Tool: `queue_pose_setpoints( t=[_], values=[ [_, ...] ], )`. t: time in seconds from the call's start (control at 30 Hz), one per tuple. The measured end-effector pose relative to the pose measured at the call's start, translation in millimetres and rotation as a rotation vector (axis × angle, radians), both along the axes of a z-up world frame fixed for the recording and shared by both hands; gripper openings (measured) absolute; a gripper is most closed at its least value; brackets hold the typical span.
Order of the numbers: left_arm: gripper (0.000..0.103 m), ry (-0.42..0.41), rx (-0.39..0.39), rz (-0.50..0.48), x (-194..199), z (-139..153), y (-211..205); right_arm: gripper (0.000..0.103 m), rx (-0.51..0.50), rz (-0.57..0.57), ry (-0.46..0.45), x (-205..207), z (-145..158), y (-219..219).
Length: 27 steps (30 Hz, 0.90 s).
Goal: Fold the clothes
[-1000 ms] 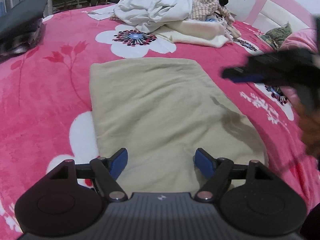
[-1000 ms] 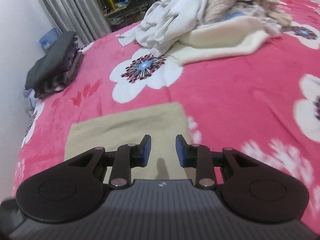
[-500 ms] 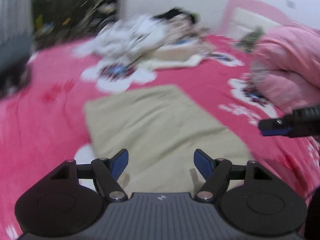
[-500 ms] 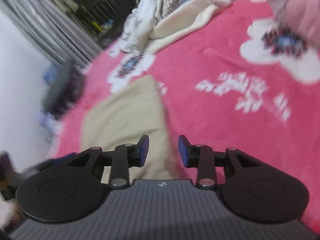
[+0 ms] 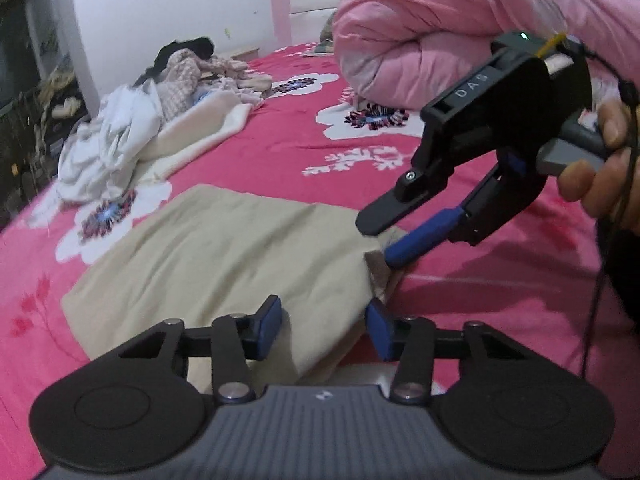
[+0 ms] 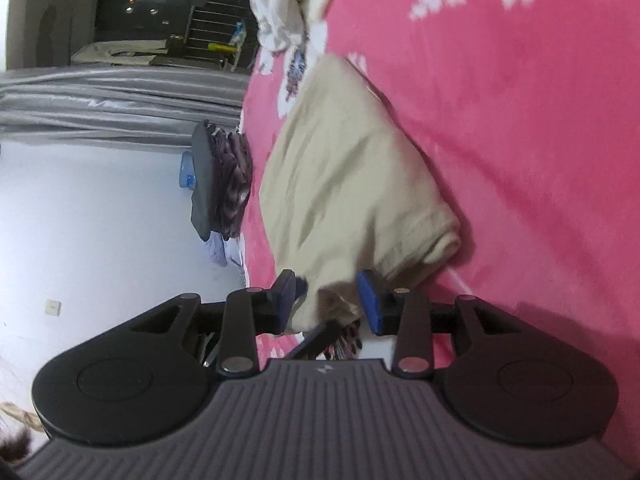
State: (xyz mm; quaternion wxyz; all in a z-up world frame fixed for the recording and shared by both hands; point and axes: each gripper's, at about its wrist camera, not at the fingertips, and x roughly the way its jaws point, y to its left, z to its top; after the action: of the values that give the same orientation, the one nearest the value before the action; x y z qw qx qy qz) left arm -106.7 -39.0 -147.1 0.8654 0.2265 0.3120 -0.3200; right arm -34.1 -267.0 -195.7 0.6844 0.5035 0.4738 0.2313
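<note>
A beige garment lies folded flat on the pink flowered bedspread. My left gripper is low over its near edge, open, with the cloth's edge lying between the two blue pads. In the left wrist view my right gripper, held by a hand, comes in from the right with its tips at the garment's near right corner. Seen from the right wrist, the right gripper is rolled on its side and open, and a corner of the beige garment sits between its pads without being pinched.
A heap of unfolded white, cream and checked clothes lies at the far left of the bed. A rolled pink duvet fills the far right. A stack of folded dark clothes sits at the bed's edge near grey curtains.
Both grippers have come down to the garment's near right corner. The right gripper has rolled sideways, and the left gripper's jaws stand narrower than a second ago.
</note>
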Motion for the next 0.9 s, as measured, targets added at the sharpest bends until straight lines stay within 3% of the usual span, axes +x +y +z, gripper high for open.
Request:
queue_pose_setpoints(
  t=[0.1,0.17,0.3,0.37,0.53,0.7,0.9],
  values=[
    [0.025,-0.074,0.07,-0.003,-1.2,-5.5,-8.3,0.036,0.026,-0.005,0.026,0.4,-6.3,2.1],
    [0.012,-0.099,0.076,-0.002,-3.3,-5.7,-9.8,0.036,0.051,-0.017,0.032,0.2,-7.9,1.3],
    [0.007,-0.149,0.087,-0.001,-7.5,-6.2,-12.7,0.036,0.111,-0.048,0.03,-2.4,-9.7,-3.8],
    [0.006,-0.173,0.092,0.0,-9.6,-6.5,-14.1,0.036,0.08,-0.038,0.009,-3.7,-6.1,-1.2],
    [0.005,-0.233,0.105,0.002,-14.9,-7.0,-17.5,0.035,-0.144,0.083,-0.135,-5.6,19.1,22.8],
    [0.004,-0.241,0.093,0.005,-18.5,-5.5,-15.8,0.019,-0.414,0.134,-0.253,-9.1,30.5,50.0],
    [0.003,-0.243,0.08,0.021,-20.6,-3.9,-10.4,0.017,-0.729,0.163,-0.529,-35.1,48.7,81.7]
  ],
)
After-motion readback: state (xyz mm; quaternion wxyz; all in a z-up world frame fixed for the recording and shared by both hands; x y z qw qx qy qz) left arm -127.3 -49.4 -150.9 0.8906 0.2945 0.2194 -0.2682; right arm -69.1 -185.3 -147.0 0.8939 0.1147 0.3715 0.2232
